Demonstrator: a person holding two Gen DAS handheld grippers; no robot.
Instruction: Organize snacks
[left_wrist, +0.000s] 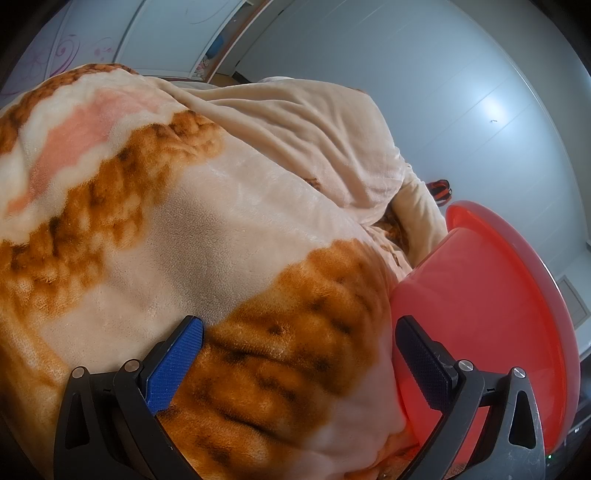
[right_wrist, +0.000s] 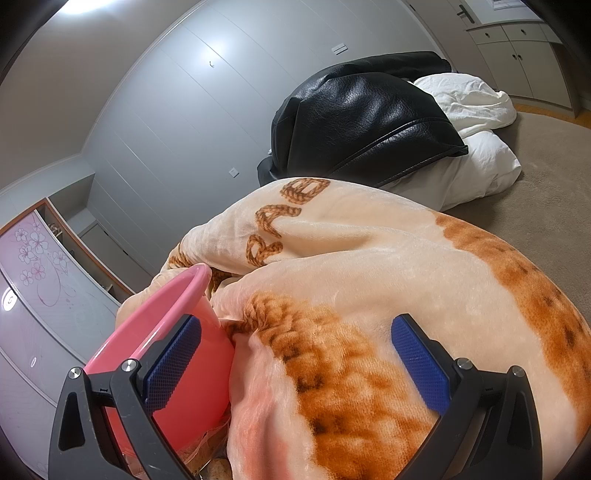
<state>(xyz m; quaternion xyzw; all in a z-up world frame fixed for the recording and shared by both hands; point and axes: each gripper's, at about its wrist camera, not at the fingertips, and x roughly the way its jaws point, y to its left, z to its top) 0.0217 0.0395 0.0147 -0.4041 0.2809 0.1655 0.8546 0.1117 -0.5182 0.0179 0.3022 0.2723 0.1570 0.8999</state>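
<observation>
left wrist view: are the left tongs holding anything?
No. The left tongs stand wide open over the fleece blanket, nothing between the pads, with the red basin off to their right.

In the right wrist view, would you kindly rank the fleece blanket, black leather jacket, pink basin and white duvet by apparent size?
1. Fleece blanket, nearest the camera, so inflated.
2. Black leather jacket.
3. Pink basin and white duvet: too similar to rank, both partly hidden.

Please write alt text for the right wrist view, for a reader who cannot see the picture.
The open right gripper hovers over a cream and orange fleece blanket, holding nothing. A pink plastic basin lies against the blanket at the lower left. Behind, a black leather jacket is draped over white bedding.
</observation>
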